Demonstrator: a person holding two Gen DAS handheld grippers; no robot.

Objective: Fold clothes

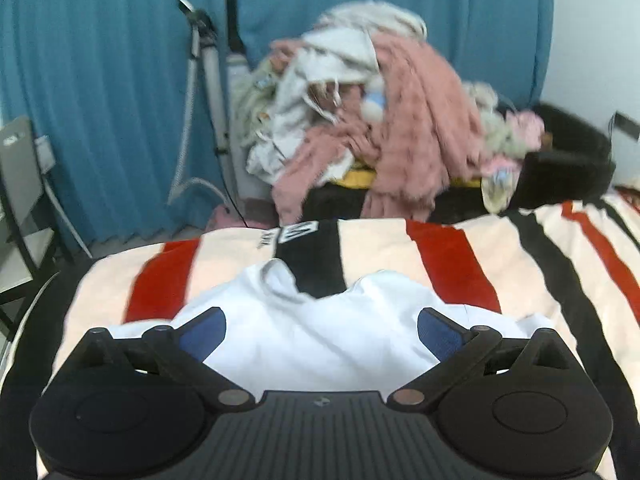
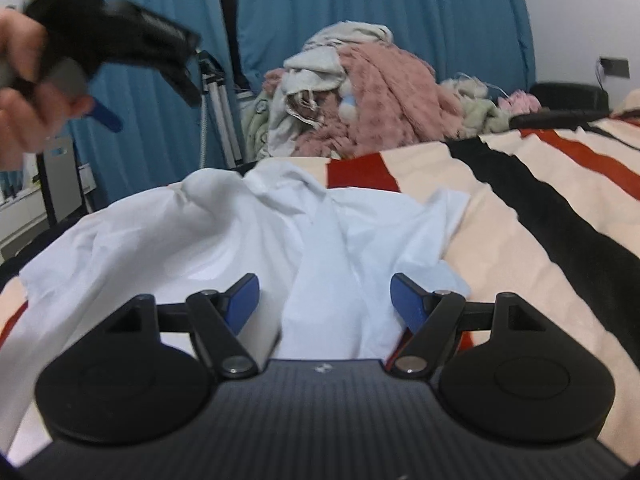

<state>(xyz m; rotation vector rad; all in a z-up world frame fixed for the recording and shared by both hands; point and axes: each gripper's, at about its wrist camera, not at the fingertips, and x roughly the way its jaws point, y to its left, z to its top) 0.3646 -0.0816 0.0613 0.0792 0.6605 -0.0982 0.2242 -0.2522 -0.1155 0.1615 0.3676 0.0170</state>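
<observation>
A crumpled white garment (image 1: 320, 332) lies on a bed covered by a cream, red and black striped blanket (image 1: 440, 248). My left gripper (image 1: 322, 330) is open, held above the garment with nothing between its blue pads. In the right wrist view the same white garment (image 2: 248, 232) spreads across the blanket (image 2: 520, 208). My right gripper (image 2: 324, 300) is open and hovers low over the garment's near edge. The left gripper (image 2: 120, 52) also shows there, raised at upper left in a hand.
A heap of pink, grey and white laundry (image 1: 372, 112) sits on a dark surface beyond the bed, also in the right wrist view (image 2: 376, 96). Blue curtains (image 1: 100, 100) hang behind. A tripod (image 1: 208, 80) stands left of the heap. A chair (image 1: 20, 184) is at far left.
</observation>
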